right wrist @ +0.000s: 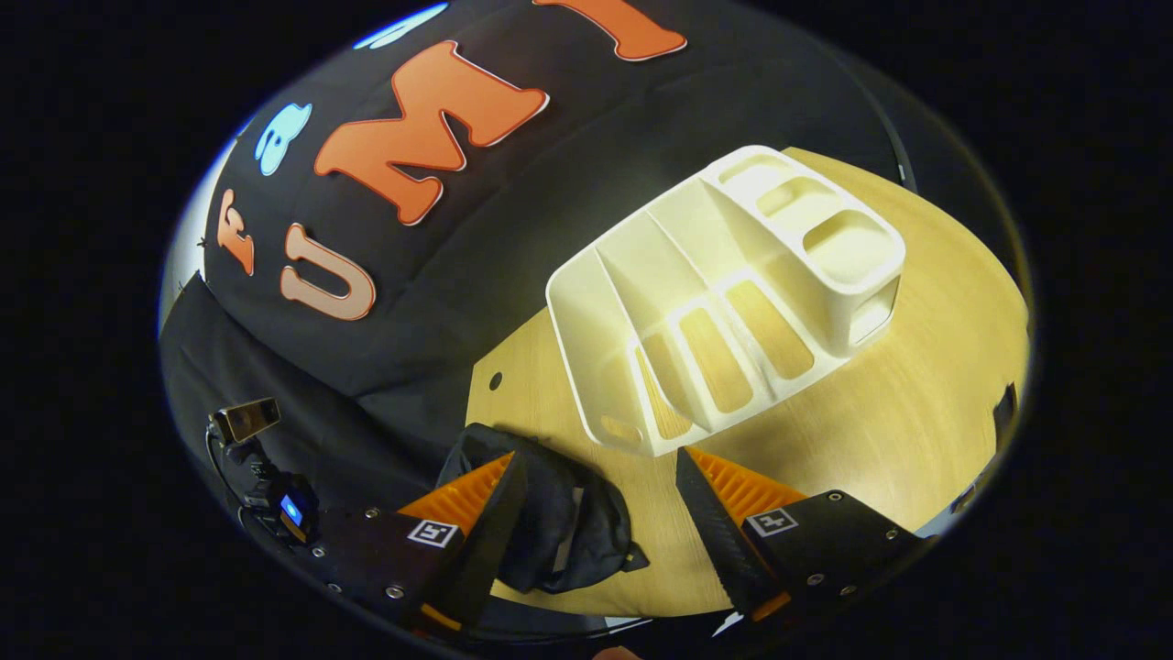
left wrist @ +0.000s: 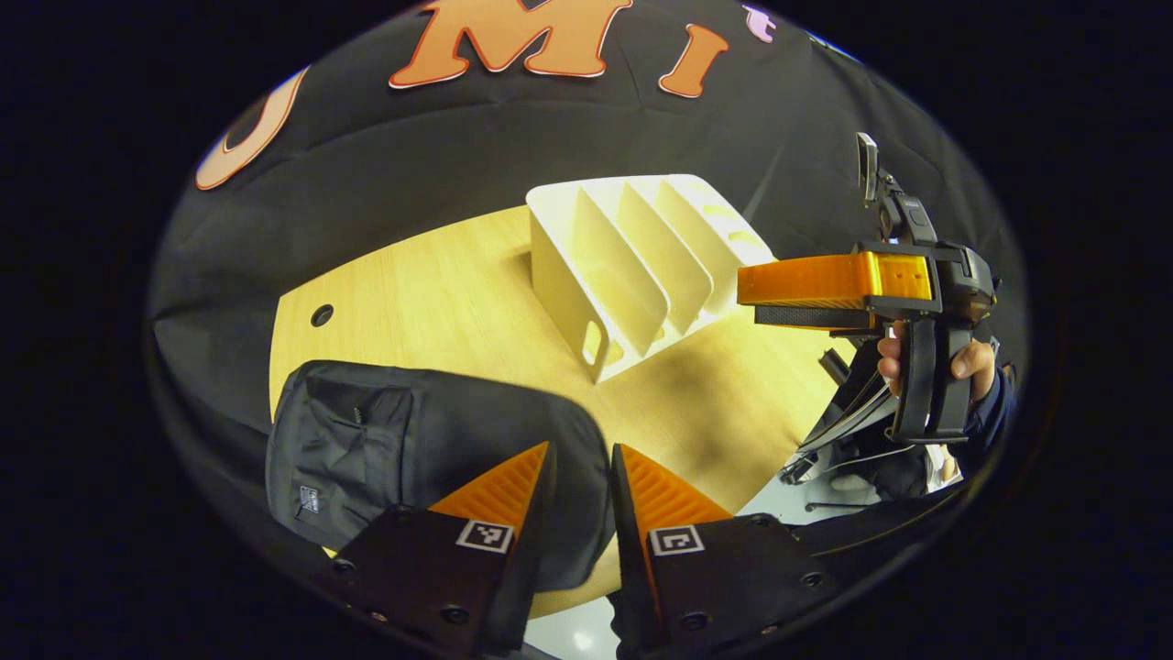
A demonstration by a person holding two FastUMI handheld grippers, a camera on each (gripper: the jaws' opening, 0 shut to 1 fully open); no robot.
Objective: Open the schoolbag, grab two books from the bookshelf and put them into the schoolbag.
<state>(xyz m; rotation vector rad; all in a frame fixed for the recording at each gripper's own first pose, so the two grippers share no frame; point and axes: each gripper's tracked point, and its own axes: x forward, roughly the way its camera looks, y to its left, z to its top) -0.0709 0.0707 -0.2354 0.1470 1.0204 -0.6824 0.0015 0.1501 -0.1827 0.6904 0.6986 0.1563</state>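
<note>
A black schoolbag [left wrist: 412, 458] lies at the near left of the wooden table [left wrist: 440, 284]. My left gripper [left wrist: 582, 451] hovers over the bag's right end, its orange fingers a little apart with nothing between them. The white bookshelf [left wrist: 632, 266] stands mid-table, and its slots hold nothing. To its right a hand [left wrist: 971, 359] holds my right gripper [left wrist: 747, 298] level, pointing at the shelf's near end. In the right gripper view, my right gripper [right wrist: 600, 458] stands wide open above the crumpled schoolbag [right wrist: 559, 522], just short of the bookshelf [right wrist: 724, 302].
The table has a small round hole [left wrist: 322, 315] near its far left corner. Beyond the table's right edge lies pale floor with dark chair parts [left wrist: 852, 431]. Bare tabletop [right wrist: 916, 385] stretches to the right of the shelf. A dark device with a blue light [right wrist: 291, 509] sits at the lower left.
</note>
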